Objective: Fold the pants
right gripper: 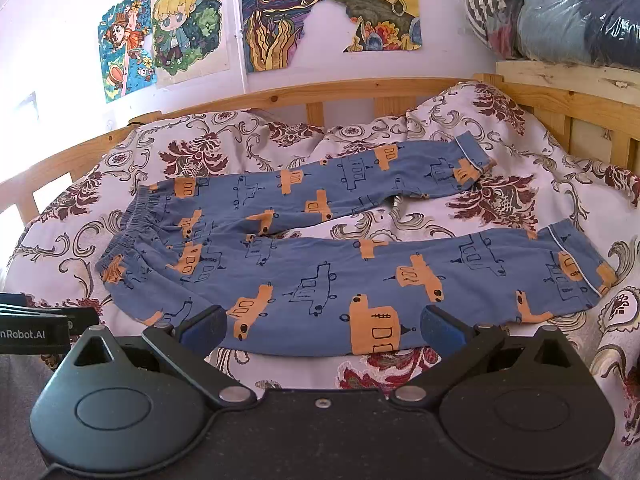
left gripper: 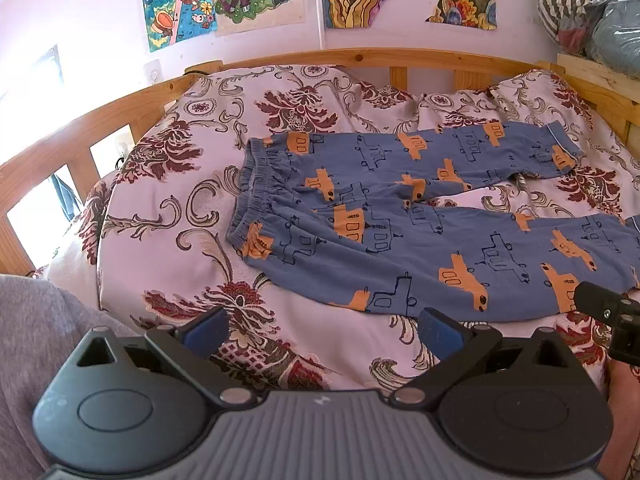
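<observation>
- Bed (right gripper: 500,208) w/ floral cover, cream w/ dark red + grey scrolls; cover rumpled toward far right corner.
- Wooden rail (right gripper: 320,90) w/ slats runs round far side + left of bed; pale wall behind.
- Wall drawings (right gripper: 192,28): cartoon kids at left, swirly sky/landscape sheets at centre; thin white pipe (right gripper: 239,32) between them.
- Top right: wood shelf (right gripper: 560,76) just above rail, carrying clear plastic bags of clothes (right gripper: 560,8), striped fabric + blue stuff inside.
- Bright window at far left, blown out, no detail.
- Pants (right gripper: 320,280): blue w/ orange + outlined vehicle print, flat on bed, unfolded. Elastic waistband (right gripper: 132,220) at left, both legs run right, spread in a narrow V; cuffs w/ white piping at right. Near leg lies just ahead of both tools.
- Left tool (left gripper: 322,330): blue pads wide apart, nothing between, over bare cover near the pants' near edge, waist end.
- Right tool (right gripper: 322,330): pads wide apart too, empty, over near leg's edge.
- Grey fabric (left gripper: 36,340) at lower left of left view; can't tell what it is.
</observation>
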Demonstrator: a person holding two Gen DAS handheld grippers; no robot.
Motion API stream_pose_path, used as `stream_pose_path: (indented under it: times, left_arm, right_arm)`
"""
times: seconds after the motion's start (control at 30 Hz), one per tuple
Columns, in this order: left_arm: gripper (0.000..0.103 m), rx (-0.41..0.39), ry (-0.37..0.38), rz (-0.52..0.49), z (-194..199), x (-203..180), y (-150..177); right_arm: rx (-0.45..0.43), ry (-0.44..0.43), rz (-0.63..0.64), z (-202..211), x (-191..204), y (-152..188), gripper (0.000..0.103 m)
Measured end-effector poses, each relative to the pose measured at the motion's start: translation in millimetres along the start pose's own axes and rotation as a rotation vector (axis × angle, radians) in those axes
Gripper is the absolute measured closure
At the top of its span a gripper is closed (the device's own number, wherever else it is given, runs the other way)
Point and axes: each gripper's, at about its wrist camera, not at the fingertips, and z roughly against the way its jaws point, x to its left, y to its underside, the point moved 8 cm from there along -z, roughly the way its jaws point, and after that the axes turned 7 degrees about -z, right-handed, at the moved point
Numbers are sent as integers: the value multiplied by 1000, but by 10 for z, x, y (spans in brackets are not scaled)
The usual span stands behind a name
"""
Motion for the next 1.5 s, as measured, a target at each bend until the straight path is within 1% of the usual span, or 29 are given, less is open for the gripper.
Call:
stream_pose_path:
  times: [0.93,1.23,1.33,1.37,1.4,1.47,1.5]
  left_arm:
    - [0,5,-1,-3,0,0,4]
    - [0,30,-13,-28,-23,-40,48]
    - [0,64,-4,-25,-65,-40,15]
    - [0,88,8,-19,-80,-34,-23]
    - [0,95,21,-5,-84,-20,-68]
    - [0,75,41,37,-106,33,-200]
    - [0,66,50,38,-129,52,-280]
  right_arm:
    - [4,0,-5,-7,-13,-18,1]
    - [17,10,-12,-32,-23,24,1]
    - [26,19,-28,-59,-74,-3,1]
    - [30,28,-37,-61,-90,-8,1]
    - [32,41,-42,-68,-109,-26,1]
    - [32,75,-38,-95,-156,-71,1]
    - [37,84,-23,-123,-163,-94,1]
